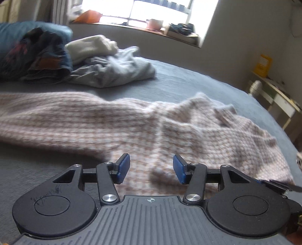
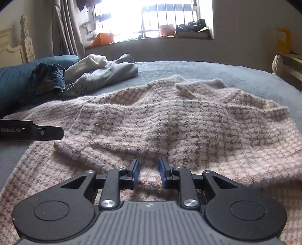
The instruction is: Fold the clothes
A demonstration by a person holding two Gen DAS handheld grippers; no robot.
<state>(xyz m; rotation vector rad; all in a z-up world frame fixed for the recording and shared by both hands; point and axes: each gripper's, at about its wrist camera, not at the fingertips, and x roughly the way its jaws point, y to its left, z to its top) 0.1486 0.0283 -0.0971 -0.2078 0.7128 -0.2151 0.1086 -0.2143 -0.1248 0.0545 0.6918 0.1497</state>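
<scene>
Sweater (image 2: 169,120) lay spread on the bed (image 2: 226,73); left gripper (image 1: 151,168) gaped wide above it, right gripper (image 2: 149,172) narrowly parted, both empty.

a home bedroom, probably: a bed (image 2: 188,69) with carved headboard (image 2: 17,49), curtain (image 2: 66,28), barred window (image 2: 154,17).

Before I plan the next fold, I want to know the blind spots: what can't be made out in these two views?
- Pink checked sweater: its near hem, hidden by the right hand-held gripper body and cut off by the right wrist view's bottom edge.
- Same sweater's left end: cut off by the left wrist view's left edge and blurred.
- Jeans and grey garment: heaped and blurred, shapes unclear.
- Yellow box: print too small.
</scene>
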